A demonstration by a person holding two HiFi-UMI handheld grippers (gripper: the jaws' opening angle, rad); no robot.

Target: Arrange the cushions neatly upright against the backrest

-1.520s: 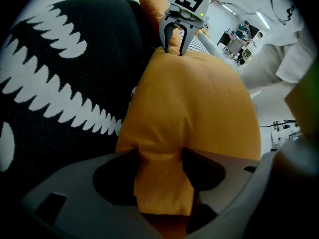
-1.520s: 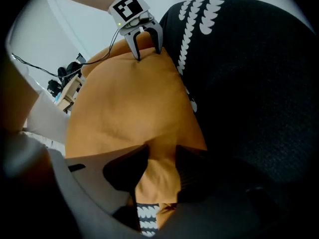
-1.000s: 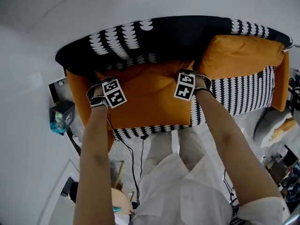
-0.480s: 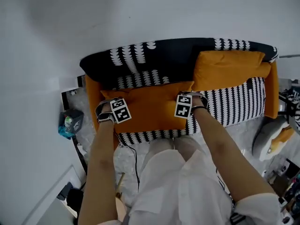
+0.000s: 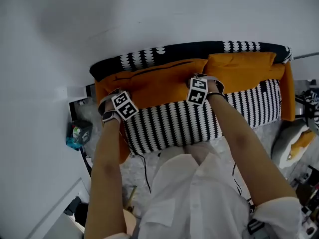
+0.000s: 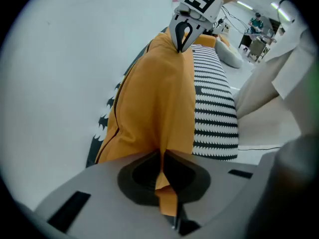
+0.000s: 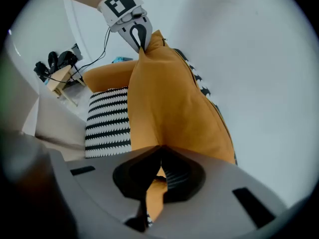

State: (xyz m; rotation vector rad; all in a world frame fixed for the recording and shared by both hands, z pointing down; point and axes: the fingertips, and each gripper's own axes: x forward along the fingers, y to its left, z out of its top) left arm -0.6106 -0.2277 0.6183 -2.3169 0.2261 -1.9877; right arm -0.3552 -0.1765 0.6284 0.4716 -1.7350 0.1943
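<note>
Black-and-white patterned sofa [image 5: 174, 126]. The left orange cushion [image 5: 154, 86] is held upright against the backrest [image 5: 189, 50], beside the second orange cushion [image 5: 244, 66]. The left hand-held gripper [image 6: 163, 180] and right hand-held gripper [image 7: 154, 178] each clamp the left orange cushion's top edge.

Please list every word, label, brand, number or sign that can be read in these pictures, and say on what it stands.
No word, number or brand can be read in any view.
Marker cube of the left gripper: black-and-white square code, no letters.
Marker cube of the right gripper: likewise.
Sofa, orange cushion: no label visible.
</note>
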